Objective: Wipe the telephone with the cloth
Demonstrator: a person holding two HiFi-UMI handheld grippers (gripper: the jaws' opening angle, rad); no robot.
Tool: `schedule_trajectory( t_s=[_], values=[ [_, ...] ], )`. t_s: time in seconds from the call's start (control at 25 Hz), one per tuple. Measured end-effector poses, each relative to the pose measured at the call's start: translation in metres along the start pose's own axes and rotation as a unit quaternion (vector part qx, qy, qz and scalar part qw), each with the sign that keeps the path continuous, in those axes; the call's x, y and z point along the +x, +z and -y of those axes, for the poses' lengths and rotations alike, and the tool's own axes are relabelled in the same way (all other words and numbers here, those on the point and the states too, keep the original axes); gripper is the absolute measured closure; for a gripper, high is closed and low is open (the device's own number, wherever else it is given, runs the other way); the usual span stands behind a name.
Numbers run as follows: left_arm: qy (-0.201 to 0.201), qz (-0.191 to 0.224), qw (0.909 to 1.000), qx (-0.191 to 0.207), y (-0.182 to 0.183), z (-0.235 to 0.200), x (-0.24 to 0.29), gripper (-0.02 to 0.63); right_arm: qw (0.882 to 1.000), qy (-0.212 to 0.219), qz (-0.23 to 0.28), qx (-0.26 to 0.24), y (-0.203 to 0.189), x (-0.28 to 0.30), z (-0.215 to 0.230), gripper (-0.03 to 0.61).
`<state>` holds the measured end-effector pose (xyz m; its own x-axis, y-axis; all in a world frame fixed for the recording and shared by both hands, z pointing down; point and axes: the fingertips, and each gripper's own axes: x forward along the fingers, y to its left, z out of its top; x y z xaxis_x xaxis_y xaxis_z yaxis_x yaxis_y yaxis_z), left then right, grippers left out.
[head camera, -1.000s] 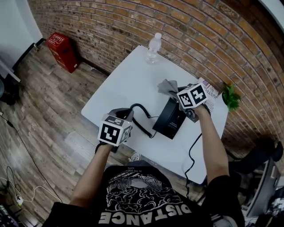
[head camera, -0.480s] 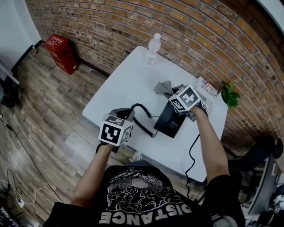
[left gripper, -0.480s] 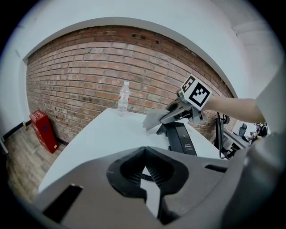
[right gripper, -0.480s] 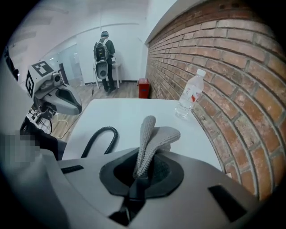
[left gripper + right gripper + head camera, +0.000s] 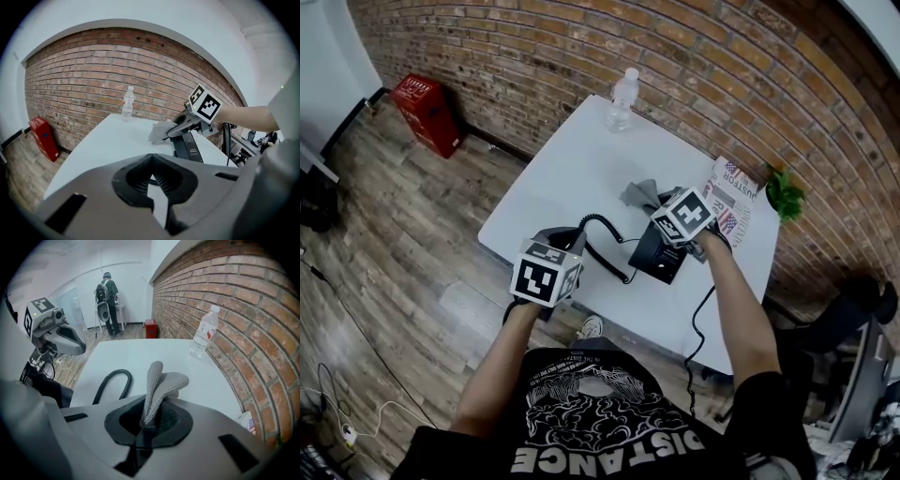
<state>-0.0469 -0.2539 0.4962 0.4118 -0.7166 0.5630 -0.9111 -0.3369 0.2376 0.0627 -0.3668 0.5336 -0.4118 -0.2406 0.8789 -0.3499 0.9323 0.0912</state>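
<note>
**A:** Where's the cloth rn?

**B:** In the R tongs [image 5: 150,422], clamped shut on it. Grey knit cloth [image 5: 159,380], folded, sticks out past the tips. In the head view it hangs at the far end of the telephone [image 5: 661,255], whose black base sits on the white table [image 5: 572,169] towards its right side.

**A:** Touching the phone?

**B:** Can't say for sure. The left gripper view puts the cloth right at the base's upper edge, poss. brushing it.

**A:** And the L tongs?

**B:** L tongs [image 5: 152,185] are closed down to a narrow slit, w/ sth black & ribbed betw. them. Reads as the coiled cord [image 5: 118,371], which runs from the telephone over to that side. Handset itself isn't seen in any view. Prob. it's held clear so the base is free to wipe, but that's a guess.

**A:** Which step, then?

**B:** Wiping the base, I'd say. How much is already clean, no way to tell.

**A:** Next move?

**B:** Lay the cloth flat on the top face & drag along it w/ light pressure. The base looks light & sloped, so it may slide. The L side should leave the cord slack, no tugging. Water bottle [image 5: 623,100] is well apart at the far edge, so no issue there.
</note>
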Motion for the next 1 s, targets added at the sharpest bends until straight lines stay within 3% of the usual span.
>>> schedule_trajectory(
  t_s=[1.0],
  values=[
    [-0.049, -0.02, 0.9983, 0.026, -0.019, 0.004, -0.024, 0.607, 0.995, -0.022, 0.015, 0.096, -0.028, 0.008, -0.059, 0.568]
  ],
)
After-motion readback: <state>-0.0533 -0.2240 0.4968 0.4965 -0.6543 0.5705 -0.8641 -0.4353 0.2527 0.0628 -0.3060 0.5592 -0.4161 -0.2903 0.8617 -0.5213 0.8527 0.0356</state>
